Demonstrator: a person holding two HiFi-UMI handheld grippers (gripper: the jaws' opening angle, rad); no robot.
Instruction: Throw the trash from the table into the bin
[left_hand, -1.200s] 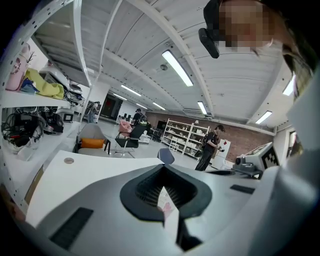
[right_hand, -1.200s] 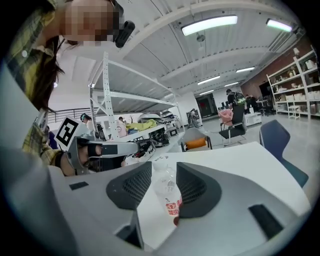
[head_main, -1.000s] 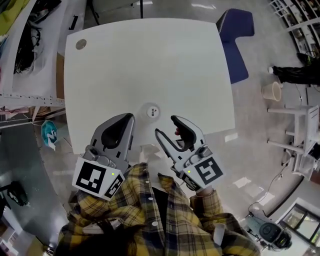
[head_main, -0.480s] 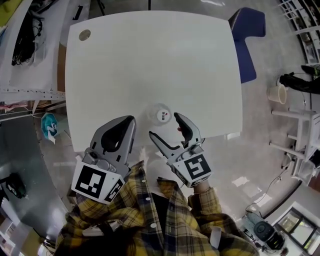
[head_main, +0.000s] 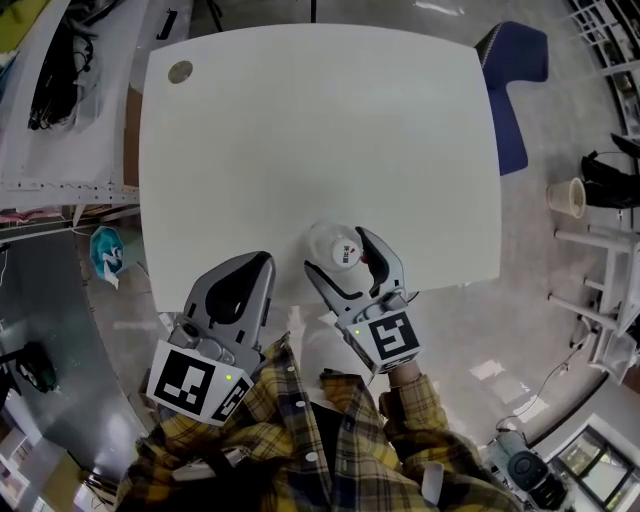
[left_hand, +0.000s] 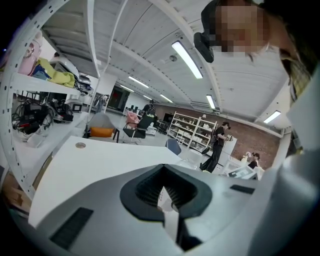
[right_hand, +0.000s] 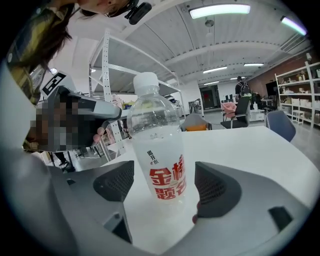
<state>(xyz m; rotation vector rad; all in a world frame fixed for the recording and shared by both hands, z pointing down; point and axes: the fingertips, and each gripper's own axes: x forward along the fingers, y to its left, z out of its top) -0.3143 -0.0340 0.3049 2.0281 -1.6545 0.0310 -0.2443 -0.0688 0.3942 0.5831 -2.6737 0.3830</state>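
Observation:
A clear plastic bottle (head_main: 331, 243) with a white cap and red print stands upright near the front edge of the white table (head_main: 300, 130). My right gripper (head_main: 336, 252) is open, its jaws have just been opening, and the bottle (right_hand: 157, 150) stands between them. In the right gripper view both pads (right_hand: 117, 182) stand apart from the bottle's sides. My left gripper (head_main: 262, 262) hangs at the table's front edge, left of the bottle, with its jaws together. In the left gripper view the left gripper (left_hand: 165, 192) shows the table top beyond it.
A blue chair (head_main: 515, 80) stands at the table's far right corner. A paper cup (head_main: 567, 197) sits on the floor to the right. Shelving with cables runs along the left side. The table has a round cable hole (head_main: 180, 72) at its far left corner.
My right gripper has come down around the bottle and its jaws have spread wider. The left gripper has sunk a little toward the table's edge.

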